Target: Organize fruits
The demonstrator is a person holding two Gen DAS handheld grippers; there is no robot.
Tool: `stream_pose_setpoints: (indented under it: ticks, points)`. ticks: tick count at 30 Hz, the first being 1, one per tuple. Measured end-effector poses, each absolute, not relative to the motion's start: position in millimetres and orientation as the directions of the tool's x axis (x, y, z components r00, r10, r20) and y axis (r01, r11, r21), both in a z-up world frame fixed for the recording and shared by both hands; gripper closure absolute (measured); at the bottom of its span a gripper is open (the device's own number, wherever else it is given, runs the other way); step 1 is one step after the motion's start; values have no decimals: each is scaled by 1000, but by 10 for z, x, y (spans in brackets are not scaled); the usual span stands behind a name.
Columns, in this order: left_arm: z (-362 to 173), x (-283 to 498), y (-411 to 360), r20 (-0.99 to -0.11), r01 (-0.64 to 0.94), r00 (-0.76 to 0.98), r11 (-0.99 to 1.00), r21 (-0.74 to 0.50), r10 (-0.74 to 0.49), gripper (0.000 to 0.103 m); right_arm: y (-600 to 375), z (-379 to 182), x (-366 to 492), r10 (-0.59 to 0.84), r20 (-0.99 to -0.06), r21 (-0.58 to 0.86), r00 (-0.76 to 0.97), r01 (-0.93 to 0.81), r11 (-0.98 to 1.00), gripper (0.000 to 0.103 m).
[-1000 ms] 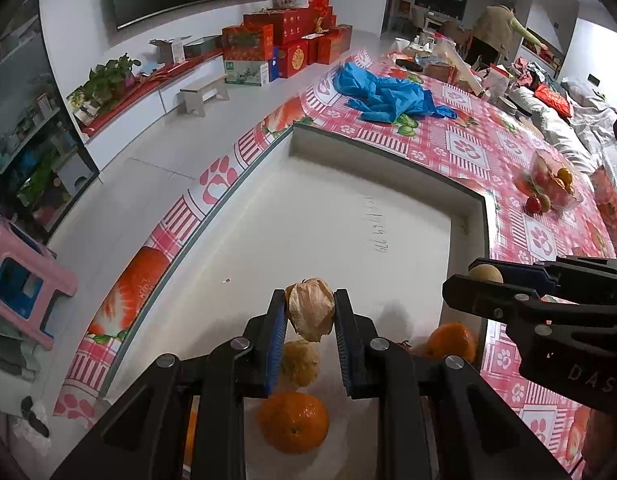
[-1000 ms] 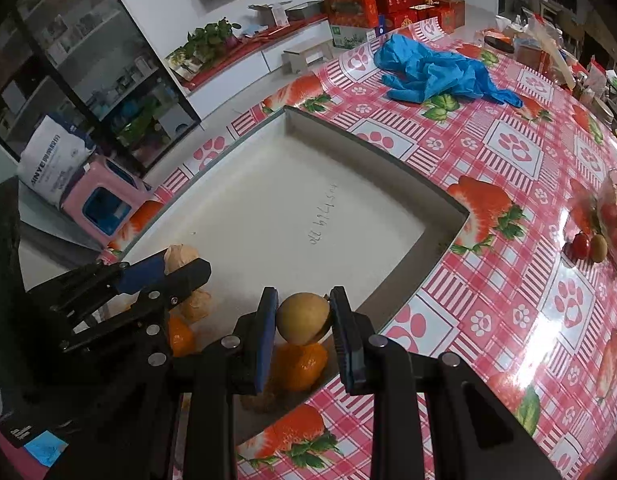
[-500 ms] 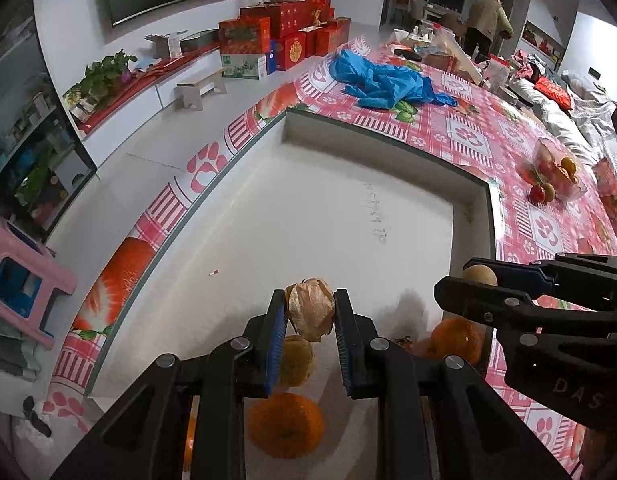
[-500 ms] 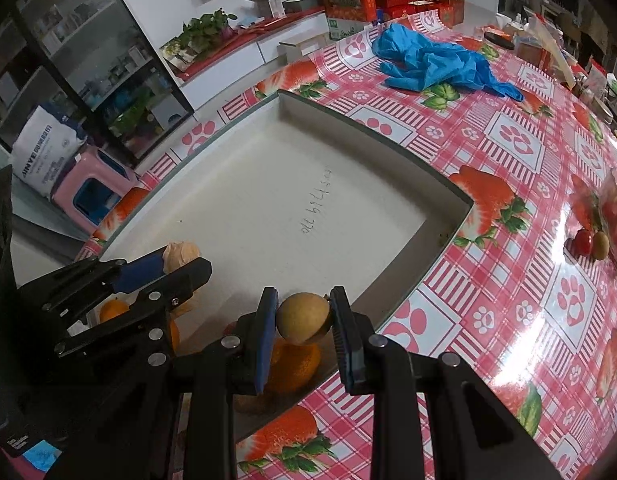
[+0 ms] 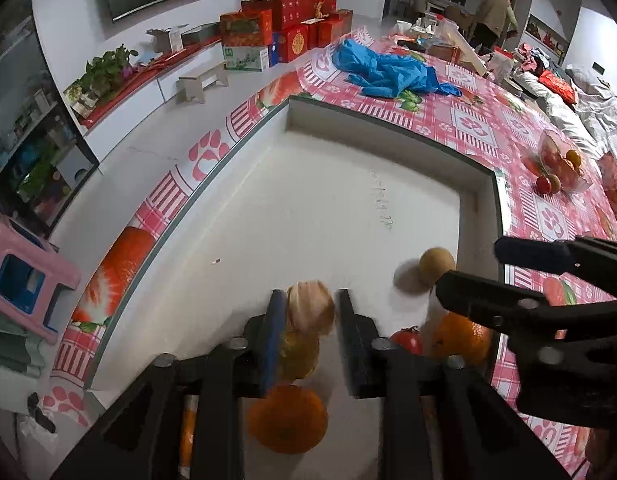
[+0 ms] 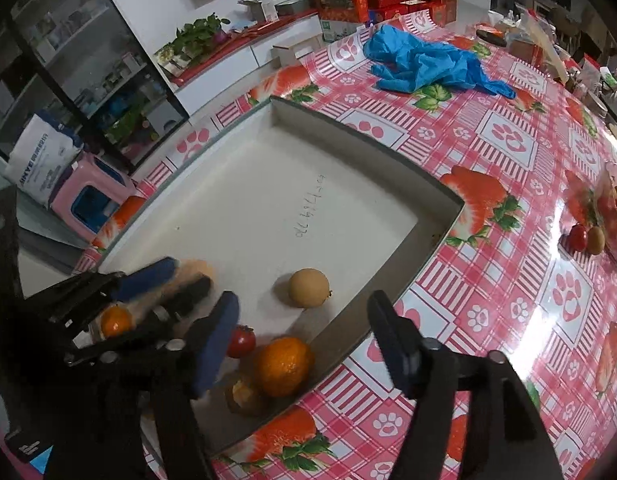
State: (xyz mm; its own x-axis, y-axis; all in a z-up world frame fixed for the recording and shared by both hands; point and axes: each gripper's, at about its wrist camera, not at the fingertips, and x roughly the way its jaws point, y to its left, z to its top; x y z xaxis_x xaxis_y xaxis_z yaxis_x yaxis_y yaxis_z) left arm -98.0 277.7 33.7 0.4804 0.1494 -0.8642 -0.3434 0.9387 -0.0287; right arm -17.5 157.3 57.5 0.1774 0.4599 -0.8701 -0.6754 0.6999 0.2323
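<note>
From the left wrist camera, the left gripper [image 5: 310,312] points steeply down into the shallow white rectangular tray [image 5: 478,216]. Its jaws are opening, and the pale papery-husked fruit [image 5: 309,311] sits between the pads, blurred, so I cannot tell whether either pad presses it. Below the fingertips lie a yellowish husked fruit [image 5: 298,354] and a large orange mandarin [image 5: 286,418]. To the right, under the right gripper [image 5: 504,270], a round tan-brown fruit [image 5: 436,265] is blurred just beside the tray's right wall, with a small red tomato-like fruit [image 5: 406,340] and another orange [image 5: 460,338] nearer the wall. Ahead of the fingers the tray floor is bare right up to the far rim.

From the right wrist camera, the right gripper's [image 6: 302,314] jaws are opening and stand wide apart; the tan-brown fruit [image 6: 309,287] lies on the tray floor [image 6: 308,168] just beyond the tips, touching neither pad. Nearer the gripper sit the red fruit [image 6: 241,340], an orange [image 6: 283,366] and a brown husked fruit [image 6: 244,394], crowded against the tray's near wall. The left gripper [image 6: 180,280] is to the left, a small orange [image 6: 115,320] under it. Beyond the tray's right edge is the red-and-white chequered tablecloth [image 6: 488,280].
</note>
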Motion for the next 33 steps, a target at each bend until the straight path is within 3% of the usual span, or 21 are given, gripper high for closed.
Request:
stream_pose_setpoints:
  ticks: [1,2,12,14,15,33]
  points:
    - [373,-1014,2776,-851,-361,496,933,-20,173,7,1571,586,-178,458,-870,228,181,-676,701,25]
    - [414,-1048,2773,-833,-371,518,928,-16,193,2,1563,601,-182,459,-869,227,185,-675,702,23]
    - [537,-1117,2710,-831,-368,512,930,16,217,2,1400,681,-174,442,-874,223,202,-641,734,18]
    - [507,-1121,2693,-843,-367,498,930,9,205,2,1382,669,-188,431,-882,219,190,-643,733,2]
    - [496,-1128,2686,-848,-364,491,931,7,199,2,1367,677,-202,432,-881,217,194,-645,732,0]
    - [631,-1281,2478,-829,-344,484,932,114,280,2,1299,903,-388,407,-870,123,279,-676,726,0]
